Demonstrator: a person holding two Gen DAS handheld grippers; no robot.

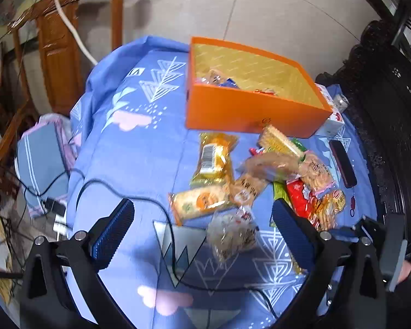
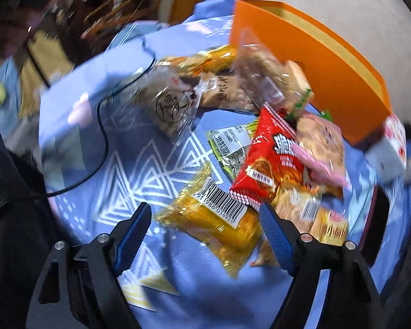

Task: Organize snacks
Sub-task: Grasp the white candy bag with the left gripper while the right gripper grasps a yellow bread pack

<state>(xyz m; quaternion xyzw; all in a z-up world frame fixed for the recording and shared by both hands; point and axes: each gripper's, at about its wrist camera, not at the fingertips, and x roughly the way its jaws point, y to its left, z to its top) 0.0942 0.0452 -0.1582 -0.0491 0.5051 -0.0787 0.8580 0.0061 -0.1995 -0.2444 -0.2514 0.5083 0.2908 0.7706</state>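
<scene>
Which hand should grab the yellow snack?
Right. The right gripper already has the yellow snack between its open fingers. The left gripper hovers open over a clear bag instead.

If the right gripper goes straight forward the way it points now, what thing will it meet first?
Most likely the yellow snack packet, which lies between the open fingers of the right gripper on the blue cloth. Depth is unclear, so the red packet beside it could be brushed too.

Glossy plastic snack packets (image 1: 215, 161), matt orange card box (image 1: 249, 109), soft printed cloth (image 1: 139, 148), polished wooden chair (image 1: 60, 41)
</scene>
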